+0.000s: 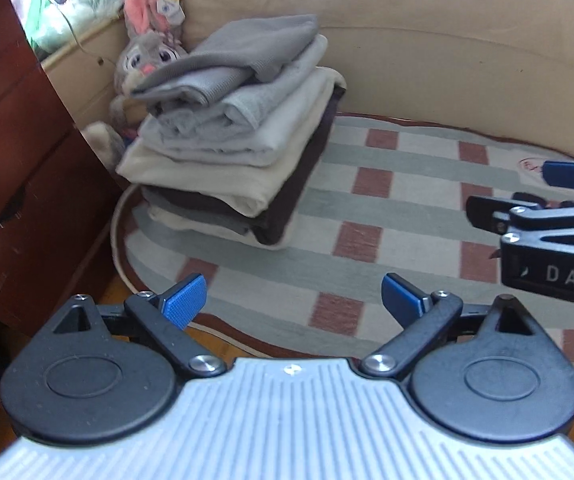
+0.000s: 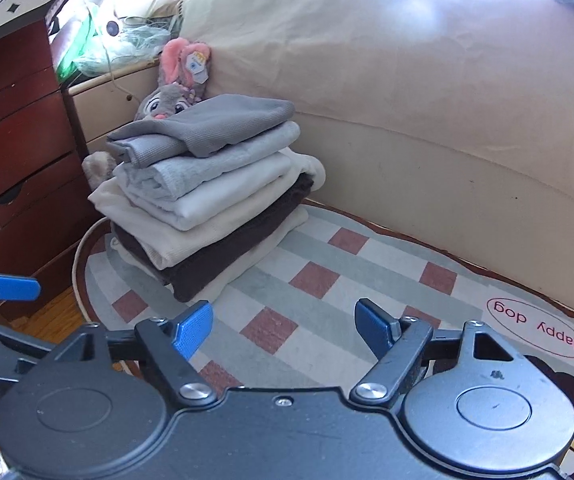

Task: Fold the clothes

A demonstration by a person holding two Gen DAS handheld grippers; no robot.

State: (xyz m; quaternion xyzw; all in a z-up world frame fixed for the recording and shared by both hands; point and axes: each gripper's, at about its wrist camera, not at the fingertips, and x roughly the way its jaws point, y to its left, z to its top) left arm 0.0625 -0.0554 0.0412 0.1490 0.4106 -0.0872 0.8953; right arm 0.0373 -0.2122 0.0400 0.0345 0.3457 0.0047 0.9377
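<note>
Left claw (image 1: 294,300) jaws apart, empty; right claw (image 2: 283,328) same. Folded clothes stack (image 2: 207,196) on checked rug (image 2: 327,280), plush rabbit (image 2: 175,96) behind.

Checked rug (image 2: 327,280) in grey-green, white and red-brown squares on wooden floor (image 2: 59,316), "Happy dog" label (image 2: 537,328) near its edge. Beige sofa (image 2: 407,100) behind. Plush rabbit (image 2: 175,92) against sofa. Red-brown drawer unit (image 2: 11,152) at left, cream cabinet (image 2: 107,100) beside it.

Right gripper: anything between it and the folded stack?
Nothing but bare checked rug lies between the open right gripper and the folded stack, as the right wrist view shows. No garment lies there.
</note>
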